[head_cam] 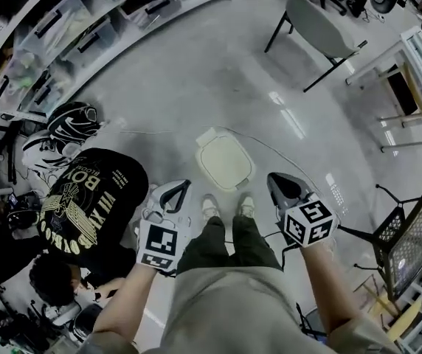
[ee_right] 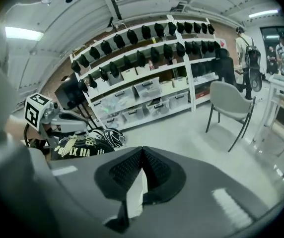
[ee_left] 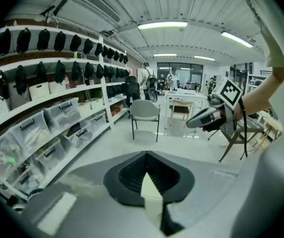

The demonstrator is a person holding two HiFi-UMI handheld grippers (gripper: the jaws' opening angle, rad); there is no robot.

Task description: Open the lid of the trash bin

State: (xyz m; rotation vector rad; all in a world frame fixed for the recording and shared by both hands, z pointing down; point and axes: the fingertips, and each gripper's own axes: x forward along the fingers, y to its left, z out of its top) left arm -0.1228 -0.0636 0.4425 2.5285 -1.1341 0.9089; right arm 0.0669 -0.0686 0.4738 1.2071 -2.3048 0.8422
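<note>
Left gripper: jaws closed pad to pad, nothing between them. Right gripper: same, closed and empty. I hold both at about waist height, pointing out across the room, so neither gripper view shows the target. Head view: trash bin stands on the floor just ahead of my shoes, between the two grippers and well below them. Its pale lid is down. Judgement: lid looks like thin moulded plastic, so light, stiff and smooth enough for the pads to slip on a flat face. It is best taken by an overhanging lip rather than the top. I would have to open the jaws before any grip. A small tab juts from the far-left corner of the lid. I cannot tell whether it is a hinge or a finger pull, so the side that lifts is undecided. The bin body is hidden under the lid from this angle, and any pedal or latch is not visible. A thin cable runs over the floor close behind the bin. A person in a black printed shirt crouches to my left, close to the left gripper
</note>
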